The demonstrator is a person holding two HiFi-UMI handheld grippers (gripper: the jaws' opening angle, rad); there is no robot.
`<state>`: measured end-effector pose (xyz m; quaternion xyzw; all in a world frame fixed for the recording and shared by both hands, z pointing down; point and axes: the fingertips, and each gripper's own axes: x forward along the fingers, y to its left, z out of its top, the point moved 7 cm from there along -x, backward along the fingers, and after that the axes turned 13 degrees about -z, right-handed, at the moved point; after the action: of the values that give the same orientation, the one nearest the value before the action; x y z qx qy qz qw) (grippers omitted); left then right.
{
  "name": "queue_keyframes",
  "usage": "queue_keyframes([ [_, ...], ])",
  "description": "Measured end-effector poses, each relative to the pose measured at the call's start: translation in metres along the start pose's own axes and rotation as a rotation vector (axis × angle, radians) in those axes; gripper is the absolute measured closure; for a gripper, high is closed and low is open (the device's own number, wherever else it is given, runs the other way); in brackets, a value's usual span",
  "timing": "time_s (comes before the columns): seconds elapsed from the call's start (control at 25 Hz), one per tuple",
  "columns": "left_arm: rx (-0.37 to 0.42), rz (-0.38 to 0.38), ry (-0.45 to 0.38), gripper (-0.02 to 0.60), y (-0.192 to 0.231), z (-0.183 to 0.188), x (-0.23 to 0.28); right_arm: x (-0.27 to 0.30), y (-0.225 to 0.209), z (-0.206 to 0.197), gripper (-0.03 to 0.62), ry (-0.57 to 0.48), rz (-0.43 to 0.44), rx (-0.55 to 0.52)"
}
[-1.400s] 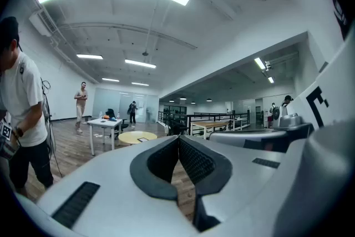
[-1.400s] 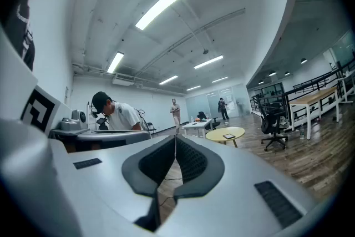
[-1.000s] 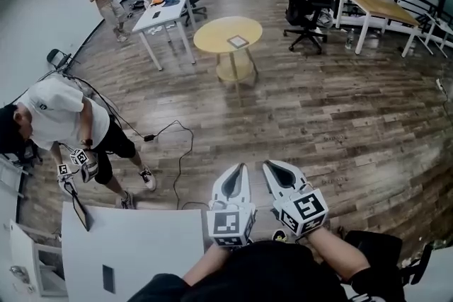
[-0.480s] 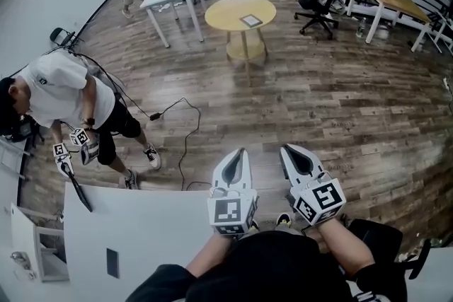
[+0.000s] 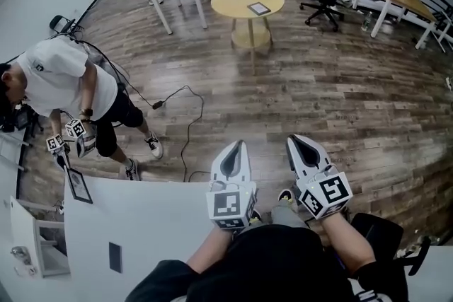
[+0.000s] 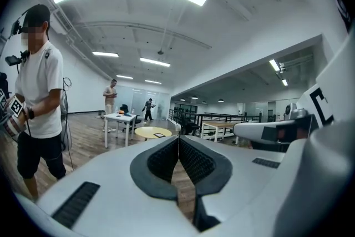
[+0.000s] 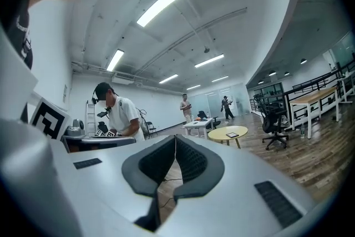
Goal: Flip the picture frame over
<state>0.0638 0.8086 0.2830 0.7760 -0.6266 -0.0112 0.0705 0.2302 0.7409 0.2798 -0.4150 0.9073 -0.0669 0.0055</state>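
Two claws, both shut and empty, wait on the task. At far left another person (image 5: pixel 60 81) leans over the left edge of the white table (image 5: pixel 156 223), working a dark-rimmed panel (image 5: pixel 76 186). The left gripper (image 5: pixel 239 146) has its jaws pressed together on nothing, held level and close to the body, likely just carried. Straight beyond, the picture frame (image 5: pixel 259 8) lies flat toward the near right edge of the round table (image 5: pixel 226 3), well apart, untouched. The right gripper (image 5: pixel 293 140) matches: closed, bare.
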Motion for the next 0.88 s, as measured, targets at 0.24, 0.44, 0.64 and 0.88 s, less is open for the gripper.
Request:
queue_keyframes([
  [0.24,0.016,-0.012,0.012,0.558,-0.002,0.004,0.038,0.026,-0.032,0.000,0.574,-0.021,-0.005,0.029],
  [0.44,0.041,-0.016,0.026,0.558,-0.004,0.010,0.102,0.064,-0.083,0.007,0.574,-0.032,-0.010,0.050],
  [0.64,0.096,-0.039,0.020,0.558,-0.008,0.014,0.176,0.104,-0.142,0.017,0.574,-0.062,-0.013,0.065],
  [0.88,0.126,-0.053,0.046,0.558,-0.025,0.012,0.249,0.134,-0.209,0.024,0.574,-0.068,-0.013,0.091],
])
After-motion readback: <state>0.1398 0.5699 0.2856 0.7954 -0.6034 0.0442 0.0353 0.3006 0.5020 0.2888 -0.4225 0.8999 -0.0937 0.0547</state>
